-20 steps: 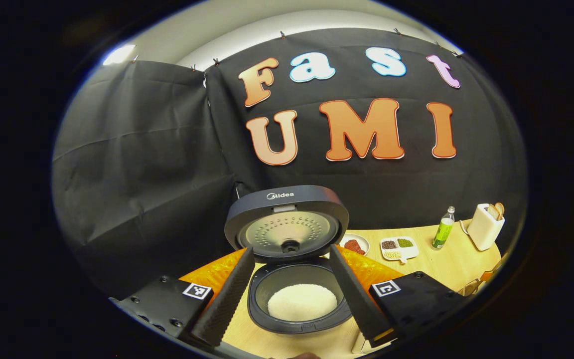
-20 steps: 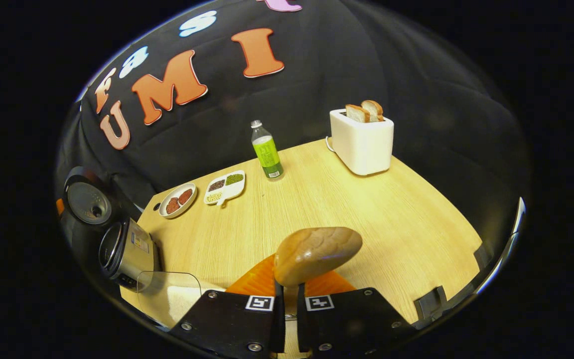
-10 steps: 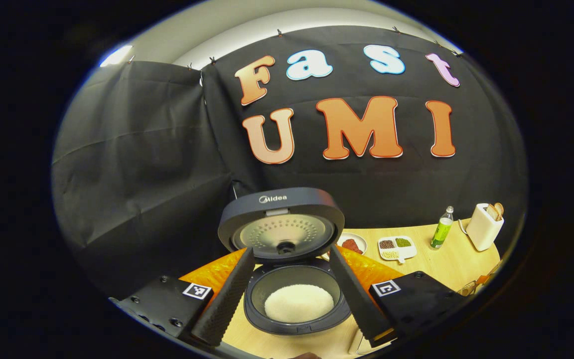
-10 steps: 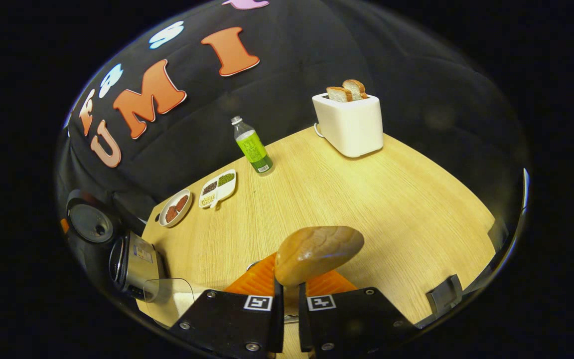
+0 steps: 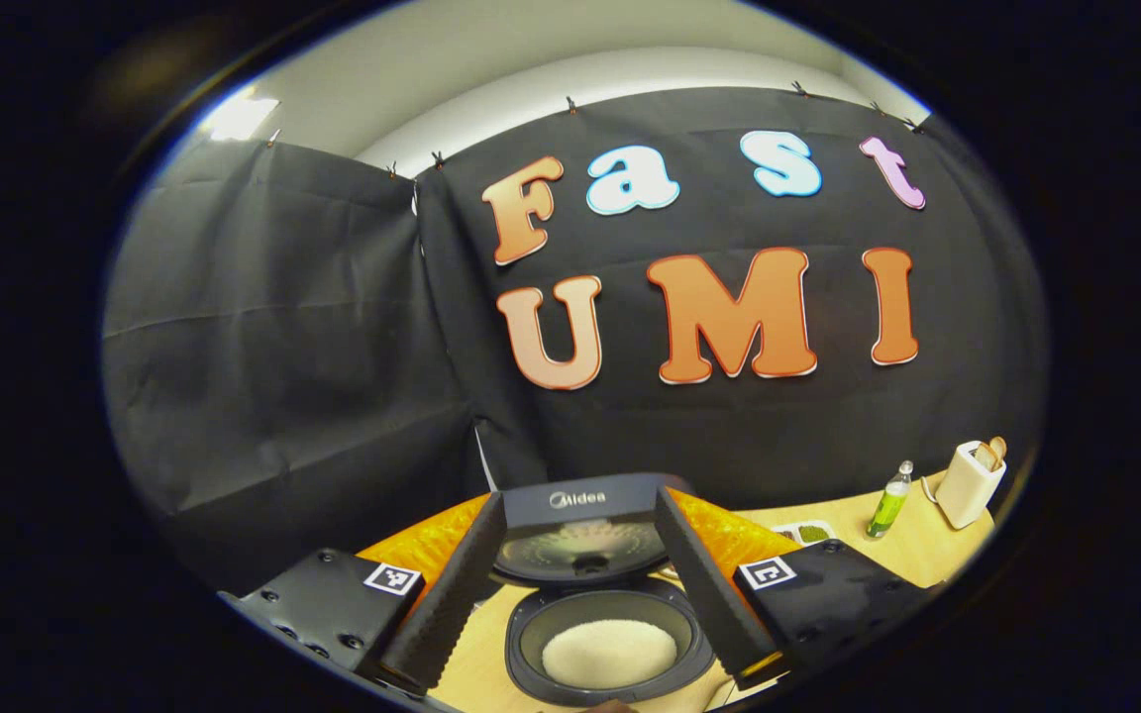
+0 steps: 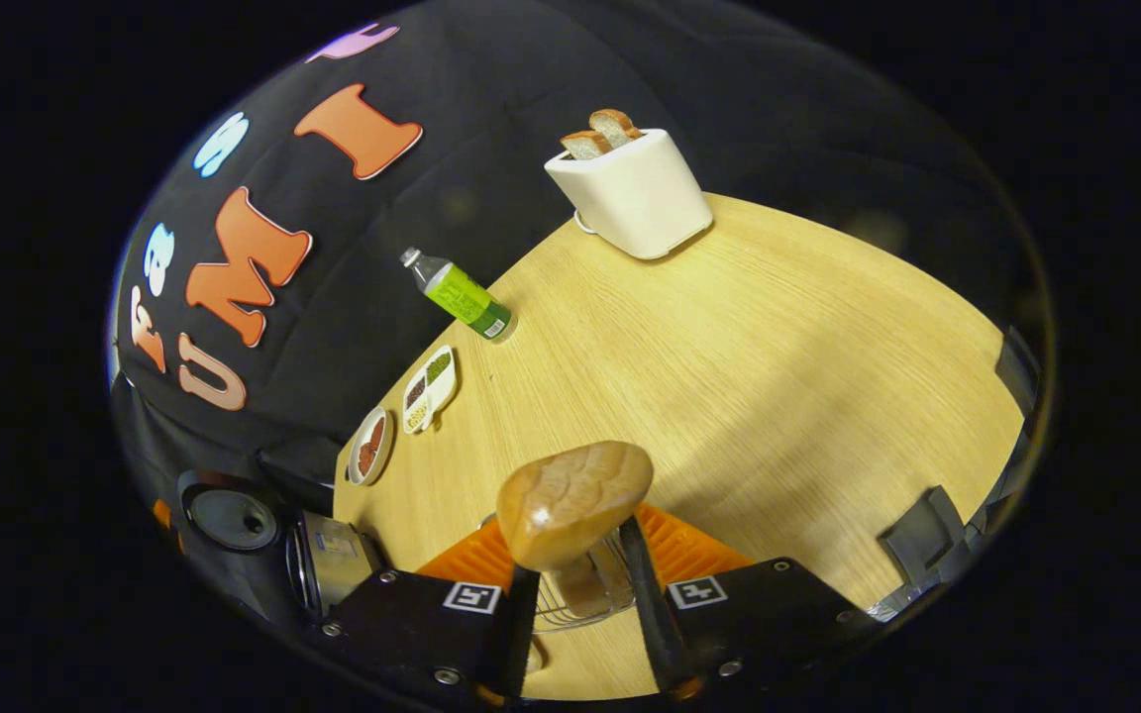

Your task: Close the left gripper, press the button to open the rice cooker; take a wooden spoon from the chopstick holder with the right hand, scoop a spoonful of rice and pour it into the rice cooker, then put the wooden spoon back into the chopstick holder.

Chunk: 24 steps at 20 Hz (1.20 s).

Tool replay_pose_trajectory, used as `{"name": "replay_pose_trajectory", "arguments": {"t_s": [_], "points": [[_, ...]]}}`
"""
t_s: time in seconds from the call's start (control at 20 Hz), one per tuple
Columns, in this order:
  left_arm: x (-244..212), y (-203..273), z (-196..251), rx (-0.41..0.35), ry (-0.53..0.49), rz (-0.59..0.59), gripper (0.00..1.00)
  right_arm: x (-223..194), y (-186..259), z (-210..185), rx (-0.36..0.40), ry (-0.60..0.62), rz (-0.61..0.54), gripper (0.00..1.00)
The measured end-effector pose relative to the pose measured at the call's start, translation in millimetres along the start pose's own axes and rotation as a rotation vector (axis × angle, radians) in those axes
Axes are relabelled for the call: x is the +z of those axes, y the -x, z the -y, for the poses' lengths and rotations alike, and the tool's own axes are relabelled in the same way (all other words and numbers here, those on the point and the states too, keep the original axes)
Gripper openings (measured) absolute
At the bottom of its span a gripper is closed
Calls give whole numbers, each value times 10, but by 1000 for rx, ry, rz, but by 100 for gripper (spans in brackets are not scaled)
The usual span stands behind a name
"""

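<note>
Left gripper (image 5: 580,594) fingers spread, framing the open rice cooker (image 5: 605,649) — right gripper (image 6: 578,614) fingers parted around the wooden spoon (image 6: 572,500) above the chopstick holder (image 6: 575,599)

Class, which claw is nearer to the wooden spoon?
Right. The right claw is open astride the spoon, whose handle drops into the wire holder. The left claw hangs open over the rice cooker.

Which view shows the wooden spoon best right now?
The right gripper view: the spoon stands bowl-up right ahead of the right gripper, its handle going down into the wire holder between the parted fingers. The left gripper view faces the open rice cooker instead.
</note>
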<state>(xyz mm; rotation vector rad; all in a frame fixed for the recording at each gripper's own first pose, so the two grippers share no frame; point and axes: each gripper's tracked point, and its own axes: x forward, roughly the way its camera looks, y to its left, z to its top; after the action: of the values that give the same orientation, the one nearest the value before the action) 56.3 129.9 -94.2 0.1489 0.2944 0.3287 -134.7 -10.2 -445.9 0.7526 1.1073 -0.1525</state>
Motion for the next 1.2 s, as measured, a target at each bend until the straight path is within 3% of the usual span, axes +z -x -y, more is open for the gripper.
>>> {"name": "replay_pose_trajectory", "arguments": {"t_s": [0.2,0.35,0.55,0.8,0.9,1.0,1.2], "points": [[286,-270,11,-5,33,15,97,117,160,101,-38,31,36,70],[146,-562,43,-7,63,-60,96,241,310,176,-67,65,79,87],[-299,-766,162,-49,124,-238,100,369,531,192,-77,101,123,89],[-345,-826,142,-53,69,-264,95,593,689,65,-56,103,176,89],[-371,-803,187,-61,59,-287,100,724,708,-29,-39,99,189,89],[-418,-753,237,-81,39,-337,95,838,735,-106,-23,104,209,88],[-559,-611,323,-101,79,-422,98,1059,819,-286,5,129,252,89]]}}
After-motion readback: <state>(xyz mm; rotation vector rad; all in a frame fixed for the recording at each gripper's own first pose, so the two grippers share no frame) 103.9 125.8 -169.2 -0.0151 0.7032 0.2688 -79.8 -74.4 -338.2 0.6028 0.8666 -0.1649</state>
